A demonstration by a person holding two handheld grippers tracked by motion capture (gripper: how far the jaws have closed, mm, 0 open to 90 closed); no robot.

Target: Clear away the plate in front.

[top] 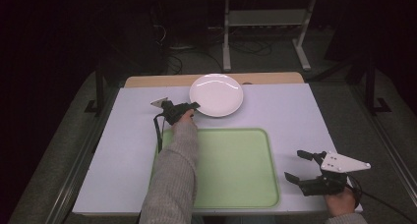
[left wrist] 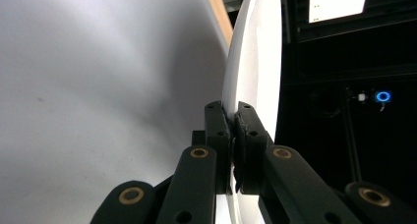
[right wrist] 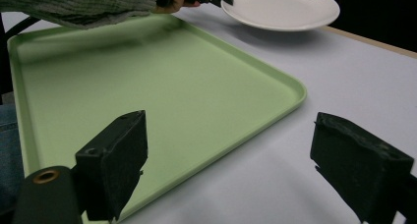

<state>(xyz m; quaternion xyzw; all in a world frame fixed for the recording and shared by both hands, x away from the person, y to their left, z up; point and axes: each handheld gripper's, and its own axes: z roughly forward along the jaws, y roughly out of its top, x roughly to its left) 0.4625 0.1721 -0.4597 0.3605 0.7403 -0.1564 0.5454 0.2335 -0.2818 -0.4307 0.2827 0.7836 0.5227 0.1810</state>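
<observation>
My table [top: 123,150] has a pale, matte white top, with a strip of bare light wood [top: 162,79] along its far edge. A light green tray [top: 236,170] lies flat on the near half, in front of me, its raised rim and rounded corners sitting directly on the white surface. Beyond the tray's far edge is a round white plate [top: 216,95], at the far middle of the top, reaching onto the wood strip. From my right gripper view the plate's near rim looks raised off the surface rather than flat. Tray and plate are near each other but apart.
</observation>
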